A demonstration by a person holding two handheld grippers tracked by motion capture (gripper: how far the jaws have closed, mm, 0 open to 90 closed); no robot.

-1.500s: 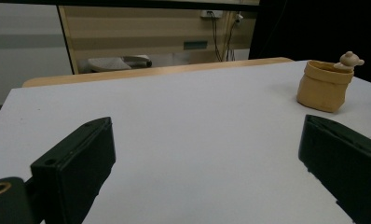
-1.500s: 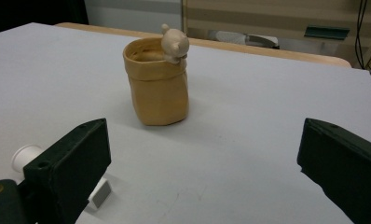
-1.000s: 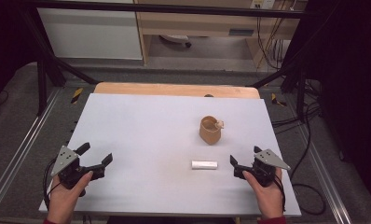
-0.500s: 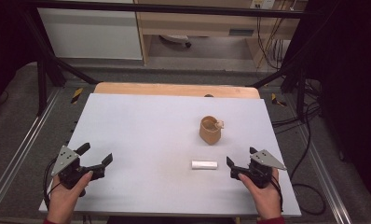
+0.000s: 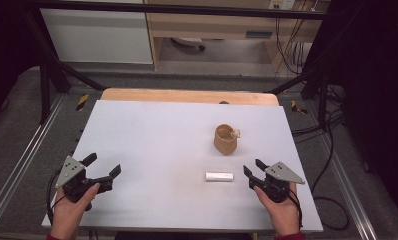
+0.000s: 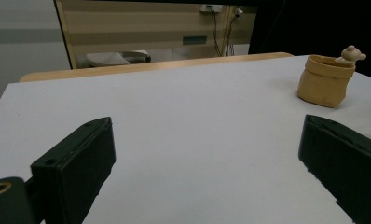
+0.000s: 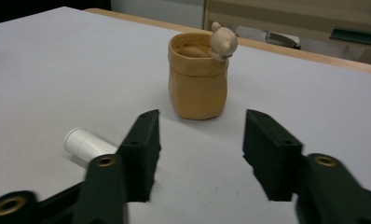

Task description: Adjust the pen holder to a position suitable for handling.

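Lying flat, white tube (image 5: 219, 176), tan pouch (image 5: 225, 139) upright

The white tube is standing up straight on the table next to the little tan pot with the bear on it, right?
Not quite. The white tube is lying on its side, not standing up, as the high view shows. The rest holds: it rests on the table near the little tan pot with the bear on its rim.
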